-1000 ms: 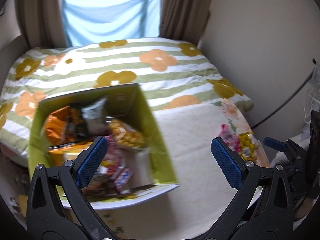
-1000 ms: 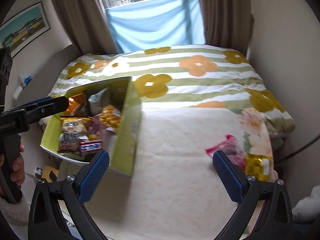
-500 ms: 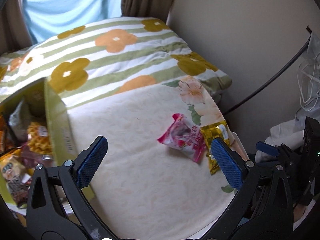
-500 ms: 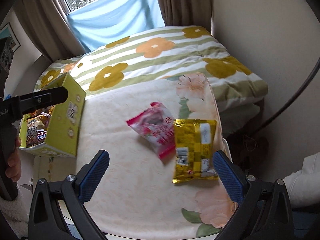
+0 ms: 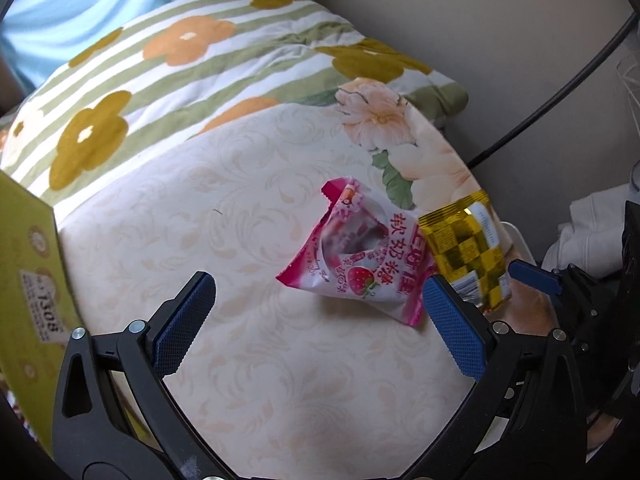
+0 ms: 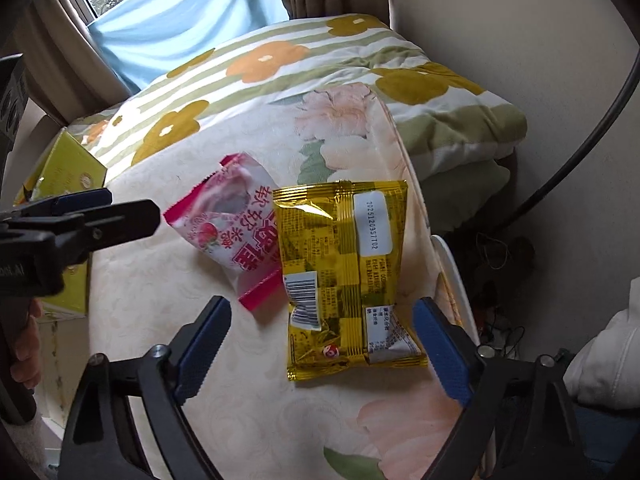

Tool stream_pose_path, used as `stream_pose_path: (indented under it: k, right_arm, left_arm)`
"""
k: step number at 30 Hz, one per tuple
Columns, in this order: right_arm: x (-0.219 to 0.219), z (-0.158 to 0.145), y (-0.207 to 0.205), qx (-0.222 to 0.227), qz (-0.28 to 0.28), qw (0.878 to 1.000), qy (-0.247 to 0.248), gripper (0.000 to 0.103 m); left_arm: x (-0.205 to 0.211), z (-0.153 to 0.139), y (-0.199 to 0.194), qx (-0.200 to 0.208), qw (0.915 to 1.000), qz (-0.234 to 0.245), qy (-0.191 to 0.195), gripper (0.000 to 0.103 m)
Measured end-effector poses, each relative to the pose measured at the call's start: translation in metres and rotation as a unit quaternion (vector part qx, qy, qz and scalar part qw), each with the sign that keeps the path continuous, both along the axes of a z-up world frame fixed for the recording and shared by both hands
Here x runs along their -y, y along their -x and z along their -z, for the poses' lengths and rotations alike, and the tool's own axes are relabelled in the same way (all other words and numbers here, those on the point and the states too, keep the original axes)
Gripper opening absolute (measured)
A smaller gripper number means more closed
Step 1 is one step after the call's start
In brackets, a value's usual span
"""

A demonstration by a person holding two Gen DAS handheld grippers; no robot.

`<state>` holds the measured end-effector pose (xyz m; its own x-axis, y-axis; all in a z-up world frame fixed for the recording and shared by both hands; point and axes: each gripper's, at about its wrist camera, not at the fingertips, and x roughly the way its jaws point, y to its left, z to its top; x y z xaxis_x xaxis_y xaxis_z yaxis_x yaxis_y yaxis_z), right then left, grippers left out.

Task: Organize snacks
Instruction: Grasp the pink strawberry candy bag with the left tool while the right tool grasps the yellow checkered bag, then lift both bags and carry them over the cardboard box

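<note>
Cream damask cloth (image 5: pixel 248 208) covers the table in your left wrist view, with a green-striped flowered quilt (image 5: pixel 192 68) heaped behind it against the wall. Your left gripper (image 5: pixel 316 312) points steeply down at the cloth with its fingers wide apart and nothing between them. The pink strawberry packet (image 5: pixel 360 256) lies just ahead of the right-hand blue pad, its far edge tucked against the gold packet (image 5: pixel 468 252) beside it. At the left edge stands the yellow-green snack box (image 5: pixel 32 280), well apart from both packets; that is probably where they belong. At the right edge you can see a blue fingertip of your other gripper, already close to the gold packet.

From your right wrist view, the same cloth runs to the table's edge, with the quilt and blue curtain (image 6: pixel 180 12) beyond. Your right gripper (image 6: pixel 320 344) hangs over the gold packet, which lies flat, back side up, its near end between the two fingers. The fingers are closing but the pads stand clear of the foil on both sides, so nothing is gripped yet. The gold packet overlaps the pink one's edge, so I judge you should lift it cleanly to avoid dragging its neighbour. Your left gripper reaches in from the left, near the pink packet, with the box behind it.
</note>
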<state>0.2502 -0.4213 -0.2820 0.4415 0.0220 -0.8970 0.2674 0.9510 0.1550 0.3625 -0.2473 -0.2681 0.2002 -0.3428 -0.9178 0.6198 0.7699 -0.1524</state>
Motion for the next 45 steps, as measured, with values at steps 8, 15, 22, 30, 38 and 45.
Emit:
stream_pose_path:
  k: [8, 15, 22, 30, 38, 45]
  right_arm:
    - [0.002, 0.022, -0.013, -0.015, 0.019, 1.0, 0.018, 0.074]
    - [0.002, 0.024, -0.013, -0.019, 0.018, 0.999, 0.028, 0.061]
    - [0.01, 0.018, -0.01, -0.01, 0.031, 0.999, 0.014, 0.048]
    - [0.01, 0.006, 0.001, -0.002, 0.03, 0.999, 0.033, 0.048]
    - [0.012, 0.003, 0.013, -0.006, 0.025, 0.998, 0.056, 0.048]
    - [0.016, 0.003, 0.015, -0.001, 0.027, 0.998, 0.05, 0.048]
  left_arm:
    - [0.012, 0.022, -0.008, -0.016, 0.999, 0.041, -0.01, 0.102]
    - [0.027, 0.028, -0.002, -0.015, 0.9961, 0.085, -0.018, 0.102]
    - [0.043, 0.033, 0.001, -0.013, 0.9924, 0.119, -0.028, 0.102]
    - [0.06, 0.042, 0.003, -0.025, 0.9891, 0.143, -0.028, 0.102]
    - [0.076, 0.053, 0.012, -0.022, 0.9834, 0.172, -0.053, 0.103]
    - [0.087, 0.064, 0.02, -0.007, 0.9794, 0.185, -0.081, 0.103]
